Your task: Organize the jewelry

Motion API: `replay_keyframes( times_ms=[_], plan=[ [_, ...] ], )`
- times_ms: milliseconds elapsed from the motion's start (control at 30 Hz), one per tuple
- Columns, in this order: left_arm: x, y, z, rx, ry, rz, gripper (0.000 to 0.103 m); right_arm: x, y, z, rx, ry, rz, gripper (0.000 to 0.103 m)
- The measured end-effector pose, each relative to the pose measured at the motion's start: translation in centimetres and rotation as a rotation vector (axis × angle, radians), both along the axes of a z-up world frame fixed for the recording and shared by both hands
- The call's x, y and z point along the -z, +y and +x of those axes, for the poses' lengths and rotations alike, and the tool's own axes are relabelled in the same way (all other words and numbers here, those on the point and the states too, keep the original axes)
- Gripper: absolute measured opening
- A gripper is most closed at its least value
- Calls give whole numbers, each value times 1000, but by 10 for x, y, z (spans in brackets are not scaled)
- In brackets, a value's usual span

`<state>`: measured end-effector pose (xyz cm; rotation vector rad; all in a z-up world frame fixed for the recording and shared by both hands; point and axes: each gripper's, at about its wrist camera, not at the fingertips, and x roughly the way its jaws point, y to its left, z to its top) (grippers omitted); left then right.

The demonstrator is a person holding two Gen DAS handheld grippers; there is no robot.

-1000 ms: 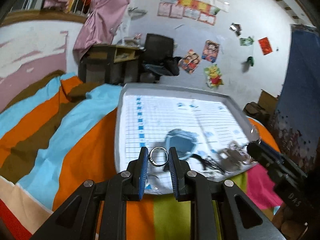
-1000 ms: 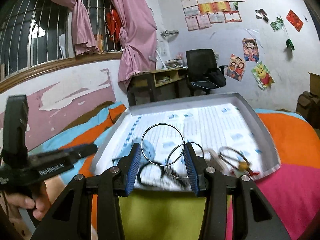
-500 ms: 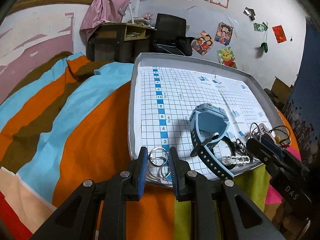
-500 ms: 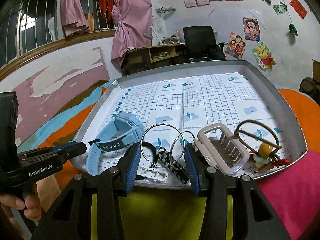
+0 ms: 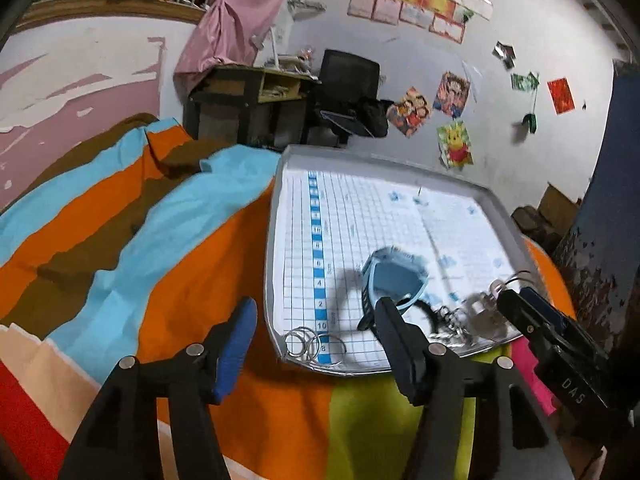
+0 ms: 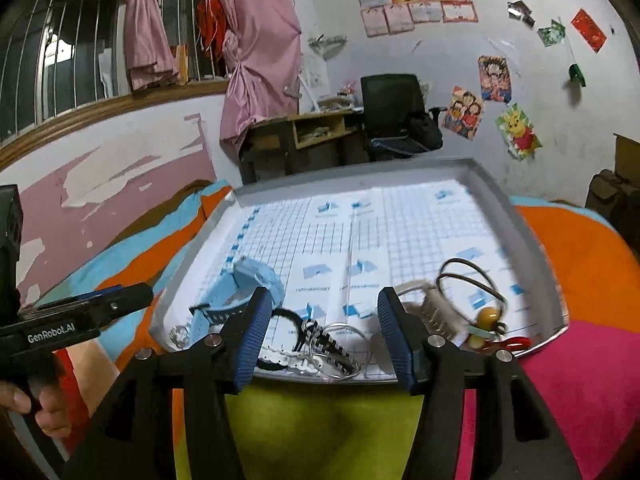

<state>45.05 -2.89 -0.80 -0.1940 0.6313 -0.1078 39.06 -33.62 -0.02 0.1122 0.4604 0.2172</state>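
Left wrist view: your left gripper [image 5: 316,344] is spread wide and holds nothing, with the small silver rings [image 5: 314,342] lying in the near left corner of the tray [image 5: 276,208], between its fingers. Your right gripper [image 6: 322,334] is wide too and empty, above a large wire ring [image 6: 340,350] near the tray's front edge, beside the blue watch [image 6: 240,292].

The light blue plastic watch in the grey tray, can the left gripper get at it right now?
Probably yes: the left gripper is open, and the light blue plastic watch lies uncovered just ahead, though its strap touches neighbouring pieces.
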Motion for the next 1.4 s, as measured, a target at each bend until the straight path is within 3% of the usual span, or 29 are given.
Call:
replay_keyframes(
  times_ms=[100,267,367,500,633,867,1167,1400],
  plan=[
    [-14,1,-11,-12,-20,7,70,-18,-6,-16,22,-44,16,58],
    [-45,6,-50,-49,-127,0,95,-47,-14,-50,39,-113,17,76],
    [-61,10,-79,-72,-206,-5,102,-63,-15,-78,54,-174,-14,88],
    [-77,9,-117,-78,-281,28,103,-84,-20,-116,72,-267,-5,100],
    [-88,5,-154,-70,-341,74,103,-102,-21,-156,76,-341,3,102],
    [-94,8,-215,-69,-401,79,103,-115,-18,-223,88,-407,-3,102],
    [-86,23,-277,-67,-431,72,103,-105,-14,-290,90,-403,-2,102],
    [-73,27,-300,-56,-426,71,103,-94,-11,-324,90,-374,-25,102]
  ],
)
